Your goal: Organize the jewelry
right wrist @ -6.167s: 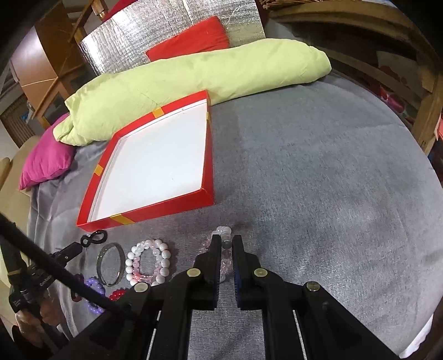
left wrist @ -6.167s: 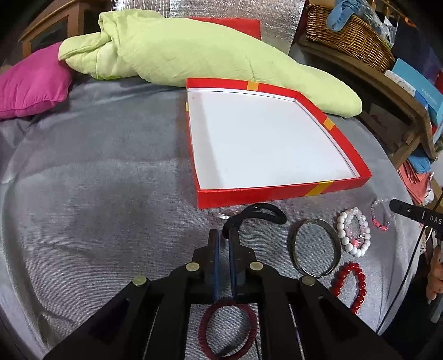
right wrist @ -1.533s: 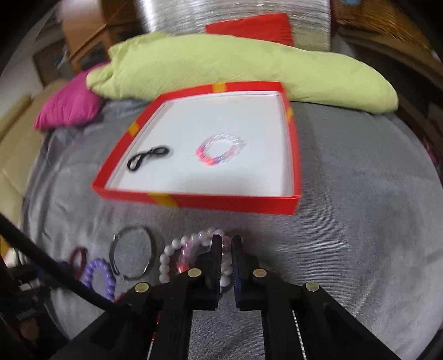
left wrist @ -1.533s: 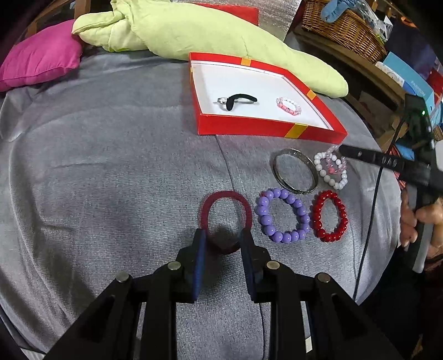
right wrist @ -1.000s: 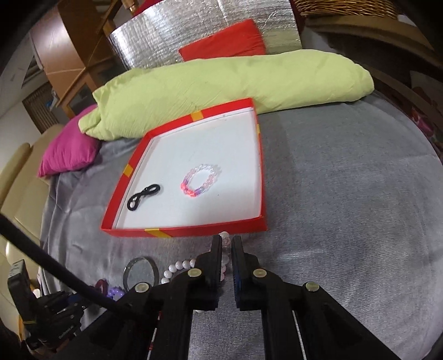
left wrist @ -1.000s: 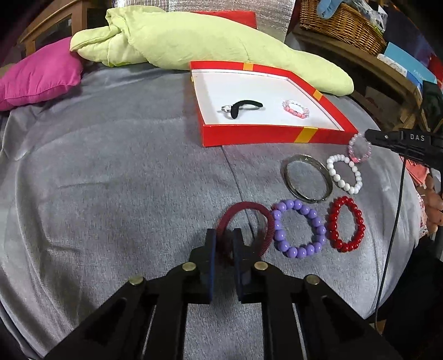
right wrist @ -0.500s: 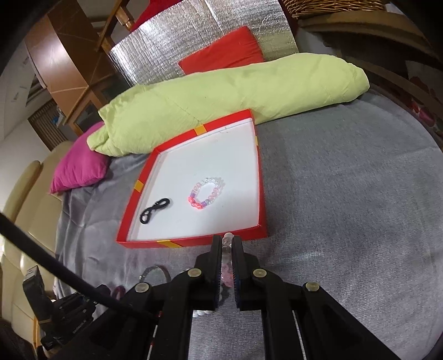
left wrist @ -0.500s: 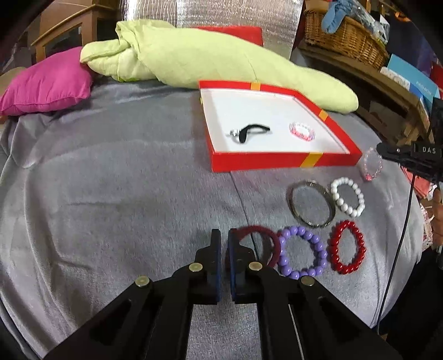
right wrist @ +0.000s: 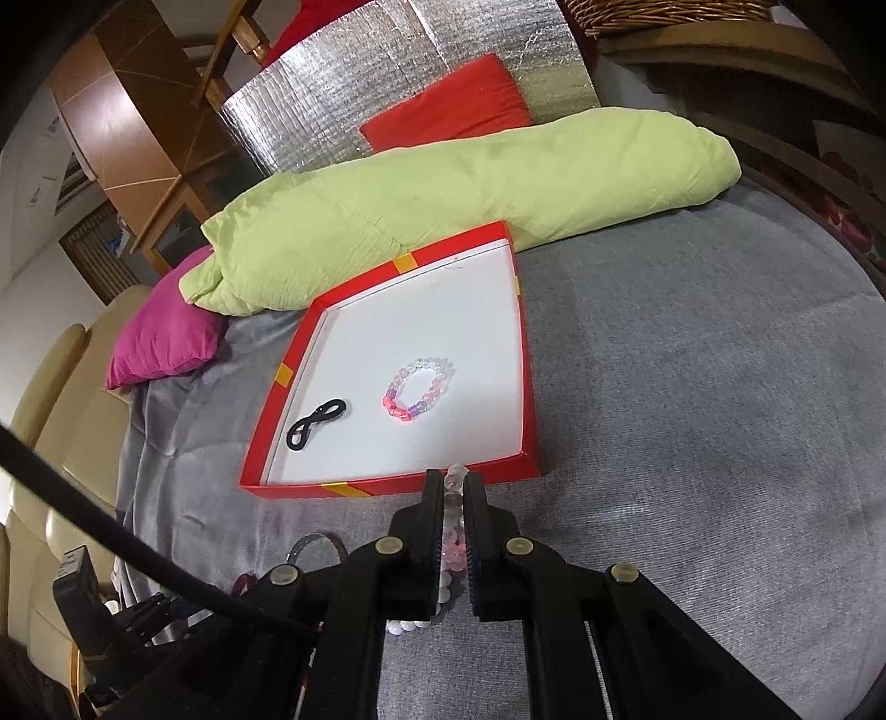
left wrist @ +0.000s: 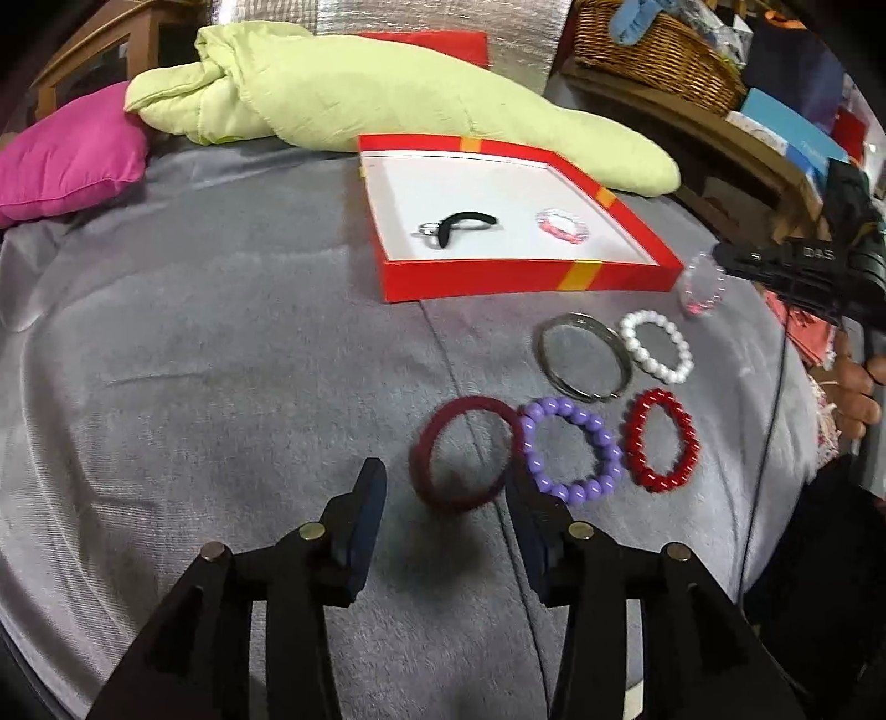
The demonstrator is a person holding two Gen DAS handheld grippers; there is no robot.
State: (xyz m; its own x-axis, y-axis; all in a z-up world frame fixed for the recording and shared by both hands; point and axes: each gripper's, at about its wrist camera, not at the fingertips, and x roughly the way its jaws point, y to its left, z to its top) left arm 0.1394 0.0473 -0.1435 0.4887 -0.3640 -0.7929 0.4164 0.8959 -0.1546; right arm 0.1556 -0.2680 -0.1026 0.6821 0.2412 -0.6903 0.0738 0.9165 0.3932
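My left gripper (left wrist: 443, 487) is opening its jaws. The maroon bangle (left wrist: 459, 454) sits blurred and tilted in the gap just ahead of the pads, which do not press on it. My right gripper (right wrist: 453, 481) is shut on a clear pink bead bracelet (right wrist: 453, 520) and hangs just before the red box's front wall (right wrist: 387, 484). From the left wrist view that bracelet (left wrist: 702, 285) dangles from the right gripper (left wrist: 725, 259). Inside the red box (left wrist: 520, 277) lie a black hair tie (left wrist: 459, 224) and a pink bead bracelet (left wrist: 562, 224).
On the grey cover lie a silver bangle (left wrist: 584, 357), a white bead bracelet (left wrist: 656, 346), a purple one (left wrist: 570, 448) and a red one (left wrist: 662, 440). A green quilt (left wrist: 387, 94) and pink cushion (left wrist: 66, 160) lie behind the box. A wicker basket (left wrist: 659, 50) stands on the right shelf.
My left jaws were shut on the maroon bangle's rim and have now come apart, letting it go. The right gripper has carried the clear pink bracelet up to the box's front wall.
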